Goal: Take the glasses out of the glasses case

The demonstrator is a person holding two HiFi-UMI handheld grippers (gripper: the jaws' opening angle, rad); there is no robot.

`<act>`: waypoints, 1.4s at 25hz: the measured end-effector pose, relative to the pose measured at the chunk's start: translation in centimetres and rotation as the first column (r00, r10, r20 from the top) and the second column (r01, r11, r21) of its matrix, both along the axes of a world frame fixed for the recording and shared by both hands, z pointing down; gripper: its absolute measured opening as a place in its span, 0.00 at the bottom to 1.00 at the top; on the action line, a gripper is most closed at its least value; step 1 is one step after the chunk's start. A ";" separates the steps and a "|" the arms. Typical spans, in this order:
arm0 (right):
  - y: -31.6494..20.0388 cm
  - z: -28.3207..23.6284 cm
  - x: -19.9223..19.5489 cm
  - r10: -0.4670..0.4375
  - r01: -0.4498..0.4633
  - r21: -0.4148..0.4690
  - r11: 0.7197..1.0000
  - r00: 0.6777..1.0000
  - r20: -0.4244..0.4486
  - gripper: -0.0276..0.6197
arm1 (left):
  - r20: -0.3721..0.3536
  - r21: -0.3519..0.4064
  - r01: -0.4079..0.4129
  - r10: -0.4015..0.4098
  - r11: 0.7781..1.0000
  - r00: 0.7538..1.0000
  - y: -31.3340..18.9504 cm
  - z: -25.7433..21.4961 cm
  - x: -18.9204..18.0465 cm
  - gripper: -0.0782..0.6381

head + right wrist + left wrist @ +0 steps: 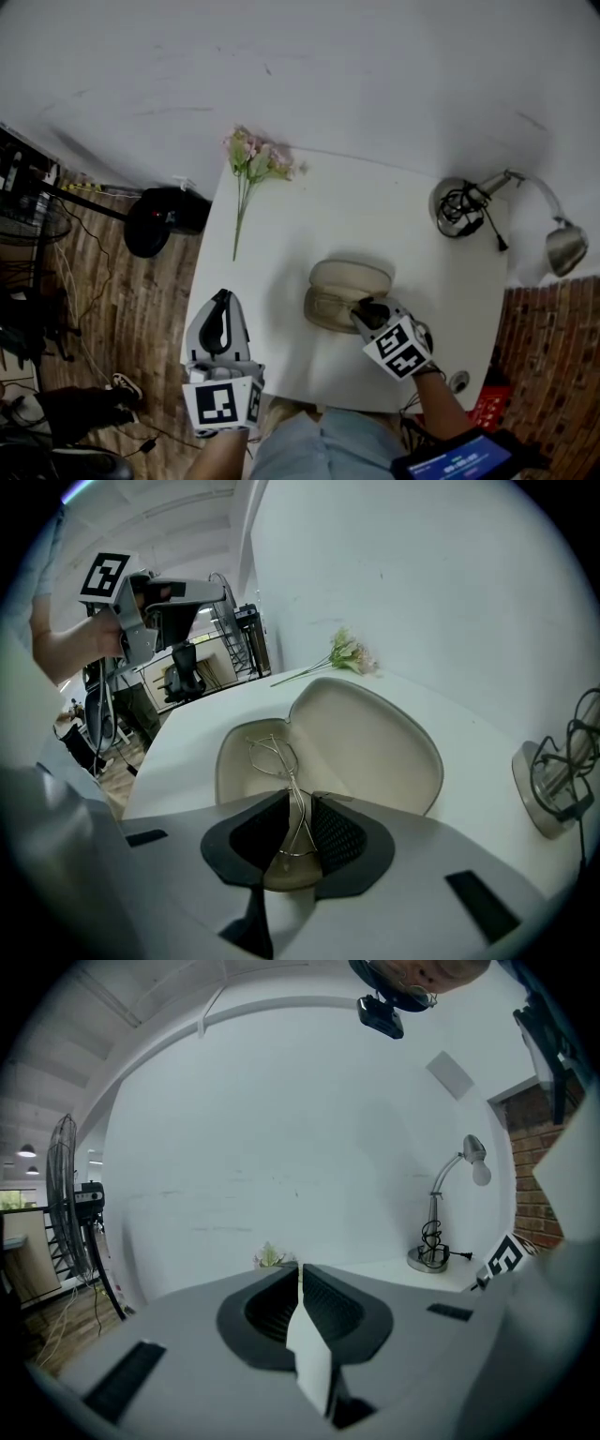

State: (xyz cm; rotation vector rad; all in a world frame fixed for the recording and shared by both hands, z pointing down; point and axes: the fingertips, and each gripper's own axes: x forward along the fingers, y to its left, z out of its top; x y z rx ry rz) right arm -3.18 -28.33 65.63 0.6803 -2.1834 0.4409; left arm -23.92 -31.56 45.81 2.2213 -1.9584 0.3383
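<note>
A beige glasses case (pixel 347 291) lies open on the white table (pixel 281 234), its lid (pixel 375 733) folded back. Thin wire-framed glasses (pixel 272 757) rest in the case's tray. My right gripper (pixel 361 309) points steeply down into the near end of the case. In the right gripper view its jaws (pixel 298 822) stand narrow around the near part of the wire frame, and the pads touch the wire at their tips. My left gripper (pixel 222 314) hovers off the table's front left corner, shut and empty (pixel 300 1274), aimed roughly level at the wall.
A spray of artificial flowers (pixel 253 159) lies at the table's far left. A desk lamp (pixel 553 244) with its round base and coiled cord (pixel 459 206) stands at the far right. A black fan (pixel 155 220) stands on the wooden floor to the left of the table.
</note>
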 end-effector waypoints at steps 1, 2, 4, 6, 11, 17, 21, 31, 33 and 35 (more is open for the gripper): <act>0.1 0.1 0.0 -0.005 0.005 -0.008 1.000 1.000 -0.002 0.18 | -0.005 -0.002 -0.002 0.002 1.000 1.000 0.0 0.1 0.0 0.13; 0.2 0.1 -0.1 -0.010 0.010 -0.014 1.000 1.000 -0.004 0.18 | -0.007 -0.003 -0.002 0.002 1.000 1.000 0.0 0.1 0.0 0.13; 0.3 0.2 -0.1 -0.024 0.024 -0.018 1.000 1.000 -0.014 0.17 | -0.004 0.002 0.001 -0.001 1.000 1.000 -0.1 -0.1 0.0 0.13; 0.4 0.2 0.0 -0.035 0.034 -0.016 0.999 0.999 -0.026 0.15 | 0.002 0.009 0.002 -0.002 1.000 1.000 -0.3 -0.4 -0.1 0.13; 0.5 0.4 0.0 -0.040 0.039 -0.015 0.999 0.999 -0.037 0.12 | -0.004 0.003 0.002 -0.002 1.000 1.000 0.0 -0.3 -0.2 0.13; 0.5 0.4 0.0 -0.050 0.049 -0.017 0.999 0.998 -0.044 0.11 | 0.006 0.014 0.005 -0.005 1.000 1.000 0.0 -0.7 -0.3 0.13; 0.2 -0.2 0.1 -0.054 0.054 0.009 0.998 0.998 -0.042 0.11 | 0.005 0.016 0.013 -0.013 1.000 1.000 0.0 -1.2 -0.3 0.13; -0.6 -1.3 0.6 0.003 -0.002 0.036 0.999 1.000 -0.010 0.10 | 0.011 0.032 0.004 -0.004 0.999 1.000 0.4 -1.8 0.0 0.13; -0.7 -1.6 0.7 0.015 -0.014 0.045 0.999 1.000 -0.002 0.10 | 0.011 0.032 0.006 -0.007 0.999 1.000 0.4 -2.0 0.1 0.13; -0.9 -2.0 0.7 0.026 -0.027 0.058 0.998 1.000 0.007 0.09 | 0.011 0.032 0.008 -0.008 0.999 1.000 0.3 -2.3 0.2 0.13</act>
